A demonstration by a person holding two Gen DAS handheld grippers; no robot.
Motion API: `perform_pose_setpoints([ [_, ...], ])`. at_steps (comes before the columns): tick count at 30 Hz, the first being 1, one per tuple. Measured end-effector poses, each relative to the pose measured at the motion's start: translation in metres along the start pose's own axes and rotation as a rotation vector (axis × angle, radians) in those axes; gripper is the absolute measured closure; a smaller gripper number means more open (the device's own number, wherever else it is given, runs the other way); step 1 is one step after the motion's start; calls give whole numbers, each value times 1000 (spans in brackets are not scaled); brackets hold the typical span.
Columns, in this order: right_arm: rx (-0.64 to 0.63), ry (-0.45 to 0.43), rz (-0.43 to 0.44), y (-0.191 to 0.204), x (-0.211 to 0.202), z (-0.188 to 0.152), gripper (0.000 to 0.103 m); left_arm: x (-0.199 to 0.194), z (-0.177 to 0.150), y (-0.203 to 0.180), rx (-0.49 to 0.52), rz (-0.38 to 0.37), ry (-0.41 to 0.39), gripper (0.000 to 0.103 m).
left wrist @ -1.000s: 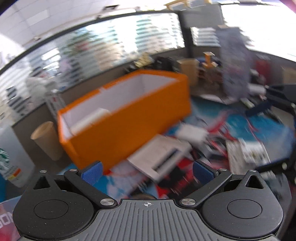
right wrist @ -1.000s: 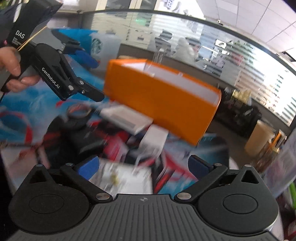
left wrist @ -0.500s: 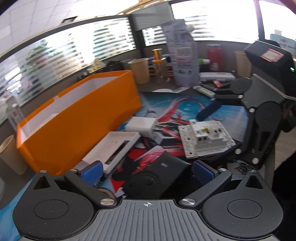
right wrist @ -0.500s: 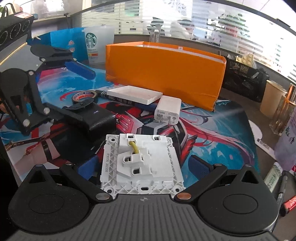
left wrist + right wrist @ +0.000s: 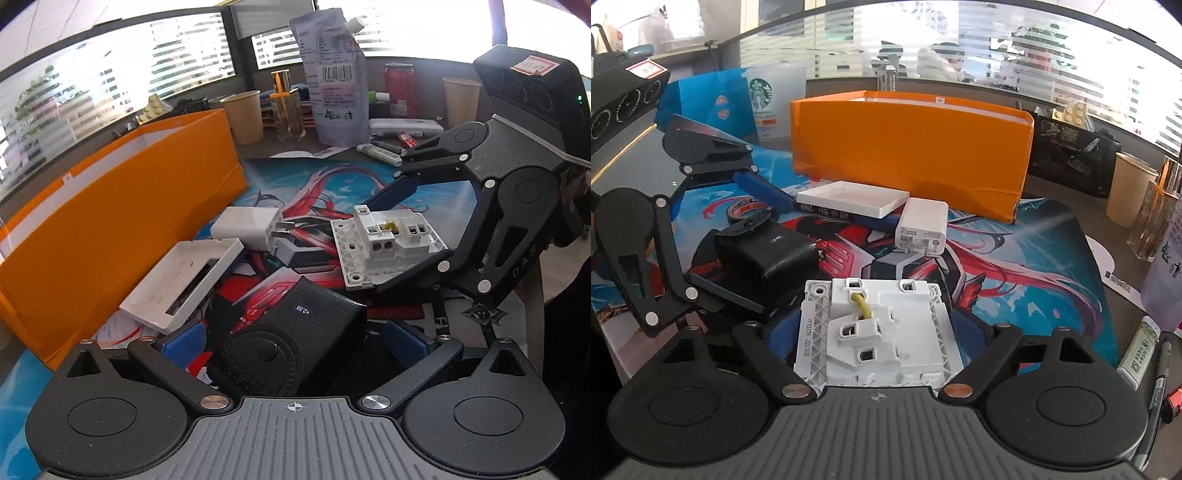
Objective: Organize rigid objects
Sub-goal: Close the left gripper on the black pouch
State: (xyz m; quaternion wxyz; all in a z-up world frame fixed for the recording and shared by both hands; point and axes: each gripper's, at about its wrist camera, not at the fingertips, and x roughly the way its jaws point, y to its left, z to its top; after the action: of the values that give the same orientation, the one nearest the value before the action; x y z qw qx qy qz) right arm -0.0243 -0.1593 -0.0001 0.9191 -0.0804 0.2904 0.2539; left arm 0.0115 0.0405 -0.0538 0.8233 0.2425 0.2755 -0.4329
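charger (image 5: 922, 226) before orange box (image 5: 912, 147)

A printed mat (image 5: 1052, 258) is covering the desk (image 5: 295, 147). Lying on the mat are an orange box (image 5: 912, 144), a white tray (image 5: 853, 199), a charger (image 5: 923, 225), a tape roll (image 5: 746, 208), a black case (image 5: 768, 254) and a socket plate (image 5: 875, 332). Beyond the mat, paper cups (image 5: 243, 114), a pouch (image 5: 332, 74), a can (image 5: 400, 88) and pens (image 5: 1156, 387) are sitting on the desk.
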Motion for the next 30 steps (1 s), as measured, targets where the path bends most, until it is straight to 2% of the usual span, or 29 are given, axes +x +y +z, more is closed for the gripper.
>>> perform_pose_setpoints([
  [4,14,9,-23,3,1,1,19,-1,-6,4,-35,-56,-10,1],
  [7,21,12,-31,2,1,2,19,-4,-7,1,-40,-52,-18,5],
  [8,23,13,-36,2,2,2,19,-5,-7,0,-46,-50,-17,11],
  [9,27,14,-41,2,2,3,20,-7,-6,-1,-57,-46,-18,24],
  [11,32,15,-52,2,3,3,20,-11,-5,-2,-86,-42,-28,37],
  [12,37,15,-64,2,3,3,20,-12,-5,-4,-96,-34,-32,40],
  [20,51,-2,-117,0,0,2,20,-17,-4,-7,-159,17,-67,47],
  [26,46,-54,-148,1,-11,4,20,-29,0,6,-248,49,-115,56],
  [28,53,-70,-149,0,-15,6,20,-30,2,9,-270,75,-121,56],
  [30,57,-90,-154,1,-18,7,20,-33,3,11,-302,66,-137,56],
])
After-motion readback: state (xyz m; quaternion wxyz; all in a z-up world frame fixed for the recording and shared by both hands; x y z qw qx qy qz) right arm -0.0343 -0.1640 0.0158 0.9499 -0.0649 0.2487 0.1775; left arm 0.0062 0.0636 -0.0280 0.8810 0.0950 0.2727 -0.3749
